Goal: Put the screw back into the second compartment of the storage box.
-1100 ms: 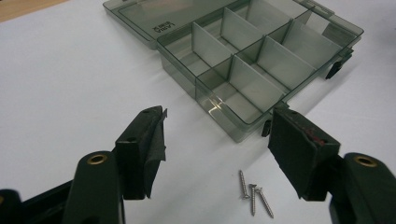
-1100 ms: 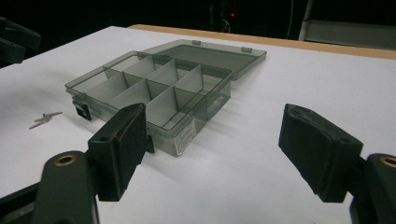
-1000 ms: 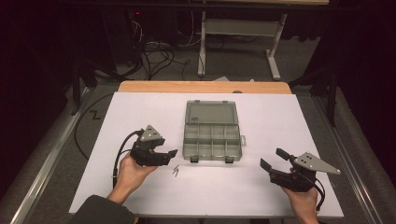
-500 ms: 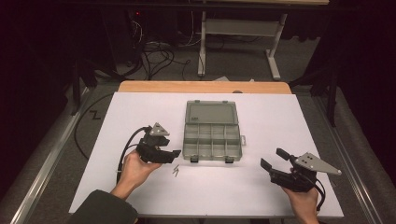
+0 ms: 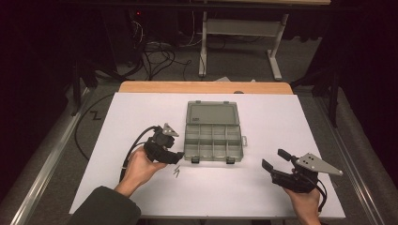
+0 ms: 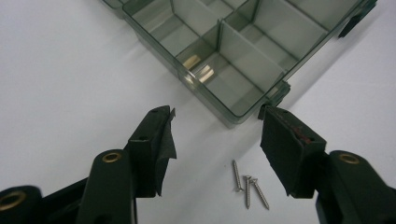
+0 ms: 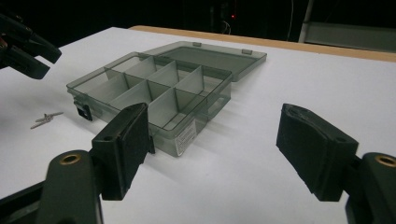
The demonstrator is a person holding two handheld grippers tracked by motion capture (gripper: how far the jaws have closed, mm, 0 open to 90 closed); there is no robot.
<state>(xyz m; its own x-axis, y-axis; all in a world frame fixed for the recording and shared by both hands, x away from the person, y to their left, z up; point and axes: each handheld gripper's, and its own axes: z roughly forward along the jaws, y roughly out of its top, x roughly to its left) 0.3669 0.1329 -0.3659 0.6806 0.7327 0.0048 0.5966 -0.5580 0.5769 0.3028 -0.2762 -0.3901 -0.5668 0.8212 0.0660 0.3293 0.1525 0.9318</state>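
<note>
Already spread wide, the left gripper [image 6: 215, 140] hovers just above the screws [image 6: 247, 186], which lie on the white table [image 5: 141, 117] just near of the open organizer box [image 5: 213, 138]'s near-left corner. To pick cleanly, I would lower straight down and pinch one screw across its shank. The right gripper [image 5: 277, 161], also released and empty, rests low at the near right, angled toward the box.

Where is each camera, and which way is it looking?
High view: above the near table edge, looking forward and down; both hands hold a hand-held gripper, left, right.
Left gripper view: between its open jaws, facing the screws.
Right gripper view: between its open jaws, facing the organizer box.
All three share the box and screws.
</note>
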